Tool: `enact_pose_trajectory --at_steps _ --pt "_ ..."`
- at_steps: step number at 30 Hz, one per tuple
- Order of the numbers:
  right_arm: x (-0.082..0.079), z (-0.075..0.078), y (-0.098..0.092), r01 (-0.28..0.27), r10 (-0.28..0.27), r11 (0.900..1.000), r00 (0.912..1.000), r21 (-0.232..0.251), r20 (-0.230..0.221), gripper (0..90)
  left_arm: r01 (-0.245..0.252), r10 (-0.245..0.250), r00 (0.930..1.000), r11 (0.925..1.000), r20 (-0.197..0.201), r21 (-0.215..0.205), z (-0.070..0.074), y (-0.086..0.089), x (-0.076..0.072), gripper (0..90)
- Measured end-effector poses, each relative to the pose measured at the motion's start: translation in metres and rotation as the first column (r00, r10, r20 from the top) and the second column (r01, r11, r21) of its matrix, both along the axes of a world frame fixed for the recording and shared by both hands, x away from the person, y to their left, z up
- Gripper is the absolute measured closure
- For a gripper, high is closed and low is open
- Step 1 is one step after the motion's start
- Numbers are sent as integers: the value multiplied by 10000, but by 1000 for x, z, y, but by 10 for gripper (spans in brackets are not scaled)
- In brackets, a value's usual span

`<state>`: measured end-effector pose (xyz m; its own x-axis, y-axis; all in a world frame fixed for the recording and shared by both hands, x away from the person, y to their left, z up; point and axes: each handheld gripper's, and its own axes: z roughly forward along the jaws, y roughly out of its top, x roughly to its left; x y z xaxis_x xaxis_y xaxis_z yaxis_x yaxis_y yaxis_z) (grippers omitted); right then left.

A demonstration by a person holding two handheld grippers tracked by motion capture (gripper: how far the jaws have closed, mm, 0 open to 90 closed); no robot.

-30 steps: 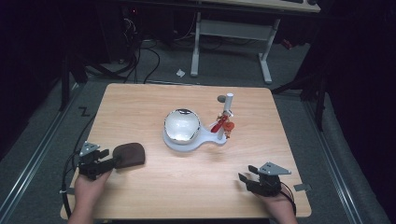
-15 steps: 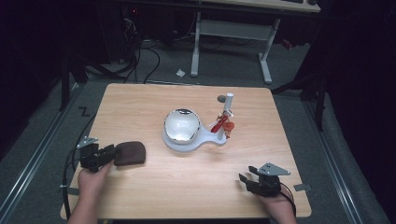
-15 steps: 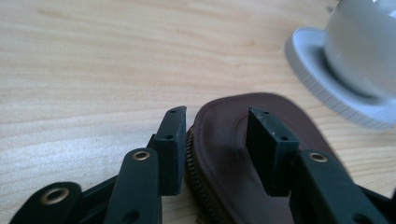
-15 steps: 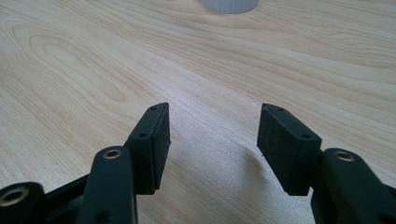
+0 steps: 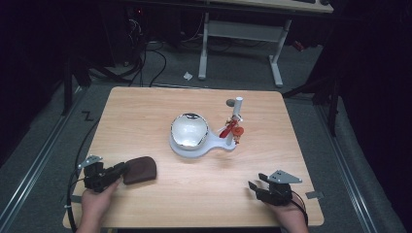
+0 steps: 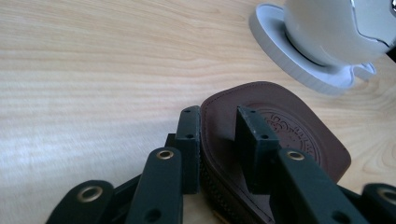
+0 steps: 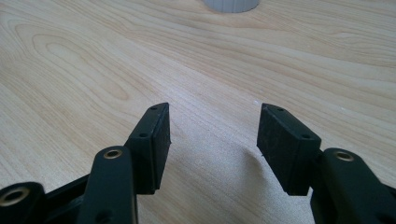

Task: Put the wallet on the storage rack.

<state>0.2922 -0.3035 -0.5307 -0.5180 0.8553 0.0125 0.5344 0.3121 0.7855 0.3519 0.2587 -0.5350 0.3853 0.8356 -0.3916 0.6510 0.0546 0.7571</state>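
Apparently hand-held gripper (image 6: 217, 140) straddles leather pouch (image 6: 299, 140).

The wooden table (image 5: 194, 194) is brightly lit against dark surroundings, with soft, slightly blurred close-ups.

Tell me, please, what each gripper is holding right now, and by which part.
The left gripper has its fingers around the near edge of the brown leather pouch. The right gripper is open over bare table and holds nothing.
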Motion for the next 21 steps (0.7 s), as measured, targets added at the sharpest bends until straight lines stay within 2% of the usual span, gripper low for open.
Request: enact_pose_trajectory --at_steps 2,9,13,18,21 --pt "0 0 0 5 -5 10000 10000 9 15 448 45 -51 9999 9993 154 377 2 -2 -3 826" --pt "-1 1 0 51 -51 10000 10000 12 13 448 110 -133 9992 9982 389 590 3 -4 -6 853" --pt "0 0 -1 61 -61 10000 10000 -25 1 451 54 -112 9968 9973 794 731 4 -6 -10 860" --pt "1 0 -3 126 -126 9999 9999 38 8 453 128 -209 9944 9968 1040 785 6 -7 -12 864" --pt "1 0 -5 155 -155 9999 9999 22 55 454 177 -263 9914 9975 1279 677 12 -7 -14 865"
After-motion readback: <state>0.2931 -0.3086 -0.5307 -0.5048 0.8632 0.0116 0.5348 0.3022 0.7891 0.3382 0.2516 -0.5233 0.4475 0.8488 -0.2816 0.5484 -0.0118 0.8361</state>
